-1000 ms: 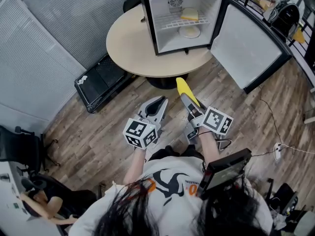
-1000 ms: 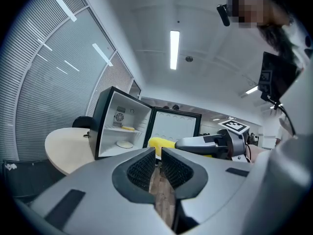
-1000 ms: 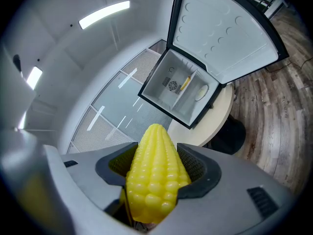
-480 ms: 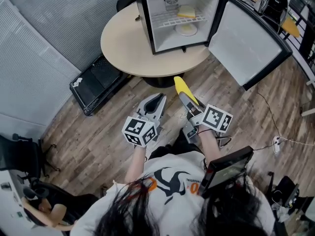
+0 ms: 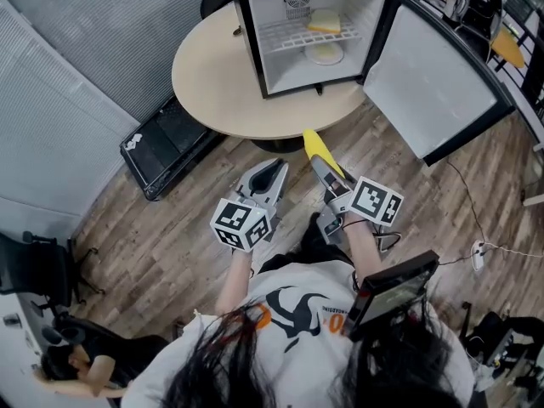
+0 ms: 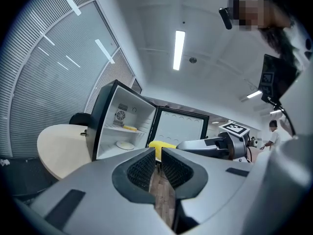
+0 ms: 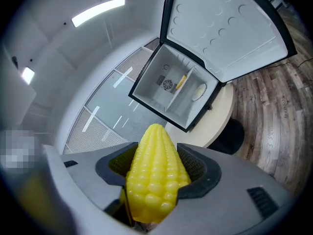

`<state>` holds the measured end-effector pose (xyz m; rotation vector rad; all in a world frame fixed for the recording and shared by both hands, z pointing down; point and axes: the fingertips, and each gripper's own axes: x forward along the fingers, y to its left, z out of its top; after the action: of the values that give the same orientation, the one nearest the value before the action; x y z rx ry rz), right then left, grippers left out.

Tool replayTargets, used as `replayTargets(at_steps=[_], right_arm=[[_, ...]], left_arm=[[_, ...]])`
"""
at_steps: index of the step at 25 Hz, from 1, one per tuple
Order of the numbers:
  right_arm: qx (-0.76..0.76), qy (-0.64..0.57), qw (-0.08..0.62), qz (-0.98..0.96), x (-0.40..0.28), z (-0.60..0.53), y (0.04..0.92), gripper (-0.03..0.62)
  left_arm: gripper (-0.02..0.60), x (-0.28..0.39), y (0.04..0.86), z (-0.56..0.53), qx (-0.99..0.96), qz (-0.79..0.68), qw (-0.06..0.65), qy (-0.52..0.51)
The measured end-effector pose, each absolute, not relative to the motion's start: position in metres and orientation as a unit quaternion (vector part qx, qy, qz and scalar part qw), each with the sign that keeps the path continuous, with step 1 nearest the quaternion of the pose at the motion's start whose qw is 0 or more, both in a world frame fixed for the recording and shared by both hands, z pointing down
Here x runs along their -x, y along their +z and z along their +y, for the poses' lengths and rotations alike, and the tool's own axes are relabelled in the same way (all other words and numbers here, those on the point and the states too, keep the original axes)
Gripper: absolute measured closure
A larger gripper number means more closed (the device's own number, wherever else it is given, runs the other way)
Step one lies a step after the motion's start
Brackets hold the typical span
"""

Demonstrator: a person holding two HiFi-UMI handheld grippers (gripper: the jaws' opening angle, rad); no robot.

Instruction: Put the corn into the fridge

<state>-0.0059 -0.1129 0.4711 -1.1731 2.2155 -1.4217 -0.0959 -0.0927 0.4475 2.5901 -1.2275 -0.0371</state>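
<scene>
Corn (image 5: 318,148), frame centre, below the open fridge (image 5: 252,49).
Right gripper (image 5: 328,167) is clamping the cob with jaws spread wide (tip poking out front). Left gripper (image 5: 270,173), just beside it, is carrying nothing, jaws drawn together. The fridge is sitting on a round table (image 5: 208,75), top centre.

An office: window blinds (image 5: 51,117), round table (image 5: 212,75), swivel chair (image 5: 34,266), strip ceiling light (image 6: 179,48).

Left tool (image 5: 272,170) seemingly closed, empty; right tool (image 5: 328,173) clamps corn (image 5: 318,147).
</scene>
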Motion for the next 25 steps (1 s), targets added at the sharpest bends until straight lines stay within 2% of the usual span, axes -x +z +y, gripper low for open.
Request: replayTargets(at_steps=[25], right_arm=[[0.368,-0.511,0.103,0.77,-0.041,-0.265,0.487,0.336]], left_arm=[[0.538,0.044,0.461,-0.237,-0.874,-0.463,0.145,0.01]])
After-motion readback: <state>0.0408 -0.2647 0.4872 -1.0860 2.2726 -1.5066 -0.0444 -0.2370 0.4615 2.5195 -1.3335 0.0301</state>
